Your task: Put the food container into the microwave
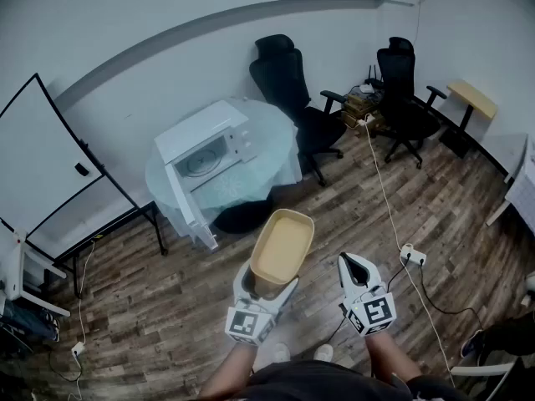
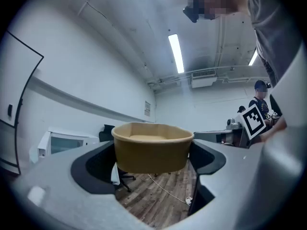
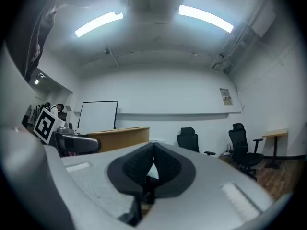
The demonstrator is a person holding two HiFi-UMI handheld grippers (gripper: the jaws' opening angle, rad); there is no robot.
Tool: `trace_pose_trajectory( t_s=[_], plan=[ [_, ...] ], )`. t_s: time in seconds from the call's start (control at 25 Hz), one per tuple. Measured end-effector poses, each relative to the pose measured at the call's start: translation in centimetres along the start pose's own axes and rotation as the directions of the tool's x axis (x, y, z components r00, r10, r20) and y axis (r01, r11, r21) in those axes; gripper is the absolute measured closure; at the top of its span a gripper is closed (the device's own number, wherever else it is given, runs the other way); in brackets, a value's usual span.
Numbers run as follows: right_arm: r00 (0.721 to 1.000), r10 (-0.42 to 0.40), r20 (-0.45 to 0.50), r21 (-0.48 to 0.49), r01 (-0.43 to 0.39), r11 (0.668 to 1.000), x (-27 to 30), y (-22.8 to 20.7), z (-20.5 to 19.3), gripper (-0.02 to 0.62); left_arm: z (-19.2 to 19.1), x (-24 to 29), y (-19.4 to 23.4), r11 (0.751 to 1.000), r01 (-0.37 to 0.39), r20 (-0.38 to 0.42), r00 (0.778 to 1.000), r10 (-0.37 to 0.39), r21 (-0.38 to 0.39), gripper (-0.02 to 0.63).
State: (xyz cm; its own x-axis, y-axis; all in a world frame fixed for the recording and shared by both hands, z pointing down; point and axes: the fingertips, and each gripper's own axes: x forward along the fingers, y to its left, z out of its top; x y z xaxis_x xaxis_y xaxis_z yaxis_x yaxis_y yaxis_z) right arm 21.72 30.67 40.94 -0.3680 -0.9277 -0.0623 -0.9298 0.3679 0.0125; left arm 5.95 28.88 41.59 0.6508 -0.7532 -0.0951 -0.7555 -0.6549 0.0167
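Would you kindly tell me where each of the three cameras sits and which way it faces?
Head view: on the person's head, looking steeply down at the floor, the open microwave, both forearms, left tongs, right tongs.
Left gripper view: on the left tongs, looking along jaws shut on the food container.
Right gripper view: on the right tongs, facing the whiteboard; jaws together, empty.
Shared: the food container shows in all three.

Lower centre of the head view: left gripper (image 1: 269, 286) and right gripper (image 1: 354, 262), pale grey shells with dark ribbed pads (image 3: 168, 169), each carrying a black-and-white marker cube (image 1: 249, 324); below, dark shirt (image 1: 330, 383), pale shoes (image 1: 277, 354).
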Motion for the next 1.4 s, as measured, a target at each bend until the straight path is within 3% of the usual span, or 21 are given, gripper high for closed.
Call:
trace_pose_trajectory(
  t_s=[0.6,1.04,1.4],
  plan=[
    [1.0,0.023,0.01,0.013,-0.024,1.0,3.7,5.8,0.3,0.594,-0.1,-3.1,4.6,1.0,0.017,-0.004,1.0,-0.017,-0.021,0.118],
    [0.999,-0.014,-0.034,0.03,0.015,0.999,6.2,9.9,-0.8,0.594,-1.0,-5.5,9.7,0.999,0.027,-0.01,1.0,-0.028,-0.045,0.118],
    [0.999,0.022,-0.048,0.032,-0.02,0.999,9.0,9.0,-1.6,0.594,-1.8,-3.6,12.0,0.999,-0.004,-0.015,1.0,0.003,-0.046,0.118]
  ],
)
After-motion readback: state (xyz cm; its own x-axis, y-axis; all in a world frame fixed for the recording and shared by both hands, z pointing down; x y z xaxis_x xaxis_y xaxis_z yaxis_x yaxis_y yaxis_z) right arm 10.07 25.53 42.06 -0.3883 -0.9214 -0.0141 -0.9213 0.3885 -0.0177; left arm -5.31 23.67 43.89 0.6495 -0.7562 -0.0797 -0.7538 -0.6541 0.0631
